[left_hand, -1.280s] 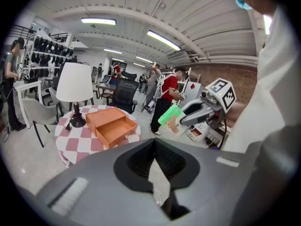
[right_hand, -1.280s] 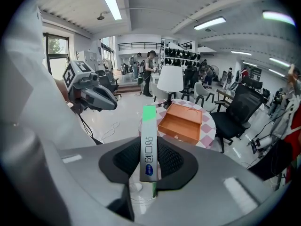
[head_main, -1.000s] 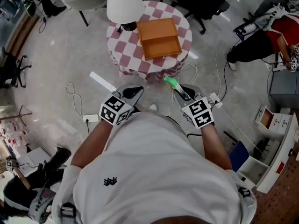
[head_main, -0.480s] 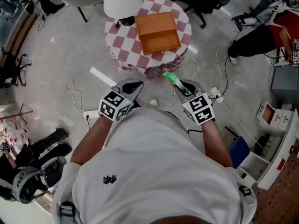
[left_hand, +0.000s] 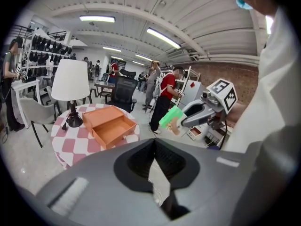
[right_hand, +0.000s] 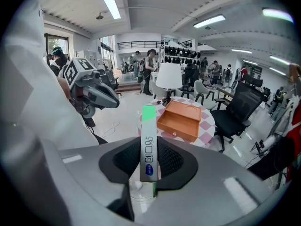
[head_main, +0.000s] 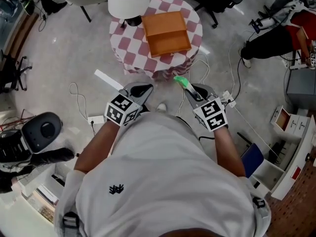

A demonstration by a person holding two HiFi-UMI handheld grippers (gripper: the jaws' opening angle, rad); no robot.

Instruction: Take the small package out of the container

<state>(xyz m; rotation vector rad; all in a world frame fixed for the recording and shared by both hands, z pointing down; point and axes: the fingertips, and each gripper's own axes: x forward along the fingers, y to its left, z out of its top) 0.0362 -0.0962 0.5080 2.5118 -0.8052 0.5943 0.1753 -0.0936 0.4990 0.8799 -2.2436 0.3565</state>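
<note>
A slim green and grey small package (head_main: 181, 84) sticks out forward from my right gripper (head_main: 193, 96), which is shut on its lower part. In the right gripper view the package (right_hand: 148, 145) stands upright between the pads. My left gripper (head_main: 140, 92) is level with it to the left, jaws together and empty; its tips (left_hand: 154, 147) meet. The orange wooden container (head_main: 166, 32), an open drawer box, sits on the round checkered table (head_main: 128, 48) ahead of both grippers. The drawer (left_hand: 109, 126) looks empty inside.
A white-shaded lamp (head_main: 127, 1) stands at the table's left, beside the container. Cables and a power strip (head_main: 97, 121) lie on the floor near my feet. Office chairs (right_hand: 237, 109), shelves at the right and several people stand around the room.
Both grippers and the package hold their places. At the left edge of the head view someone on the floor has shifted, and a round dark object now shows there.
</note>
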